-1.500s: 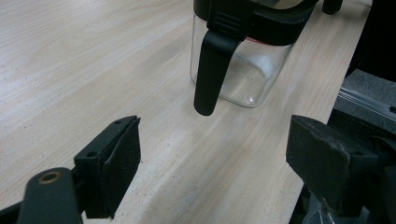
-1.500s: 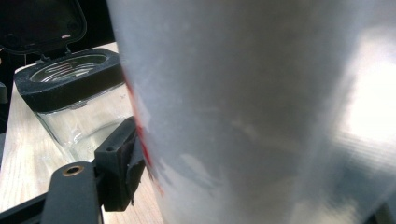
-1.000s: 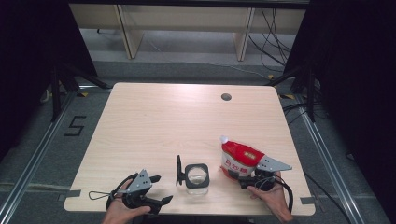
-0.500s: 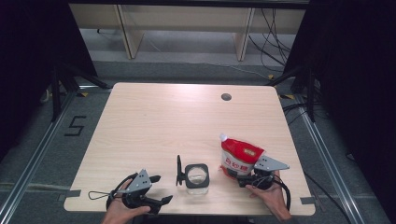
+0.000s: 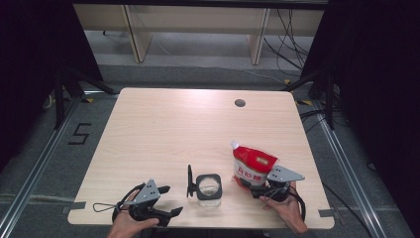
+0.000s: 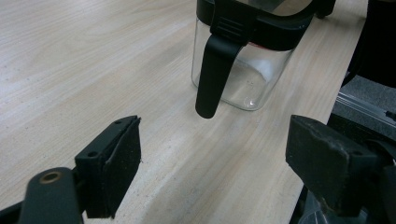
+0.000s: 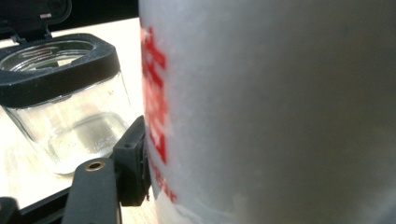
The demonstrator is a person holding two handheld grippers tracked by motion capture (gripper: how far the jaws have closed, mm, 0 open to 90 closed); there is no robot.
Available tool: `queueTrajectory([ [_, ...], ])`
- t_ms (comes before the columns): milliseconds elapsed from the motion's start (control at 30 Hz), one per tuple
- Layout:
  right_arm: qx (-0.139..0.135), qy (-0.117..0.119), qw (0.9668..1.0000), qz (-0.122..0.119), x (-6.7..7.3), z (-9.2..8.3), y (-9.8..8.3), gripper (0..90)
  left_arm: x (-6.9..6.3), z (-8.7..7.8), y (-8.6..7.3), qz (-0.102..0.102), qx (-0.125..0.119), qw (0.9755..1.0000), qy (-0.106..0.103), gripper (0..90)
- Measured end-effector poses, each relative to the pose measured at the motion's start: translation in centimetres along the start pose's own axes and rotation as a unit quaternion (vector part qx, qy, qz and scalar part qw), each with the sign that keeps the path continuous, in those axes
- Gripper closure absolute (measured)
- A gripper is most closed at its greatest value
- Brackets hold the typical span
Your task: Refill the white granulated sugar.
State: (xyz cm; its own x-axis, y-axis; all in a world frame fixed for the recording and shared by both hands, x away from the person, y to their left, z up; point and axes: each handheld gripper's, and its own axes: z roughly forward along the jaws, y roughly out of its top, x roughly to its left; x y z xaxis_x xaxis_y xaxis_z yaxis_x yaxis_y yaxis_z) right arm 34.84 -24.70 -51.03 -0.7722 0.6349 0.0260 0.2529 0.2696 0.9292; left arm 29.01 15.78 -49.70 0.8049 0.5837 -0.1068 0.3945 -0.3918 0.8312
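The table, a light wood-grain top with a round grommet hole toward 12 o'clock, is seen from above. All work items are grouped along the table edge at 6 o'clock.

The red and white pouch is located at about 4 o'clock from the table centre, standing tilted with its white spout corner pointing toward 11 o'clock. Its lower end is placed between the jaws of the right gripper, which is held in a hand at the table edge. In the right gripper view, the pouch is seen close up, and the left jaw pad is seen lying against its printed wall; the other jaw is hidden behind the pouch. The jaws have just been closing with the pouch between them, and the pouch is taken as clamped.

The glass jar, square-bodied with a black collar, is set at 9 o'clock of the pouch, near it but apart. Its black lid is hinged open and stands upright at the jar's 9 o'clock side. In the left gripper view, the jar is seen at 12 o'clock, with the lid strap hanging down its front.

The left gripper is held low at 8 o'clock of the jar. Its jaws are spread wide apart, and nothing is held between them.
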Motion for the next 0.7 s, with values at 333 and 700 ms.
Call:
queueTrajectory([
  [333, 0.014, -0.012, 0.9988, -0.045, 0.7, -0.4, 0.6, 36.6, -0.1, -0.1, 0.0, -0.001, -0.009, 1.0, -0.004, 17.9],
  [700, 0.005, -0.014, 0.9962, -0.086, 1.7, -1.9, 1.9, 37.0, 0.0, -0.2, -0.1, 0.002, -0.008, 1.0, -0.001, 17.9],
])
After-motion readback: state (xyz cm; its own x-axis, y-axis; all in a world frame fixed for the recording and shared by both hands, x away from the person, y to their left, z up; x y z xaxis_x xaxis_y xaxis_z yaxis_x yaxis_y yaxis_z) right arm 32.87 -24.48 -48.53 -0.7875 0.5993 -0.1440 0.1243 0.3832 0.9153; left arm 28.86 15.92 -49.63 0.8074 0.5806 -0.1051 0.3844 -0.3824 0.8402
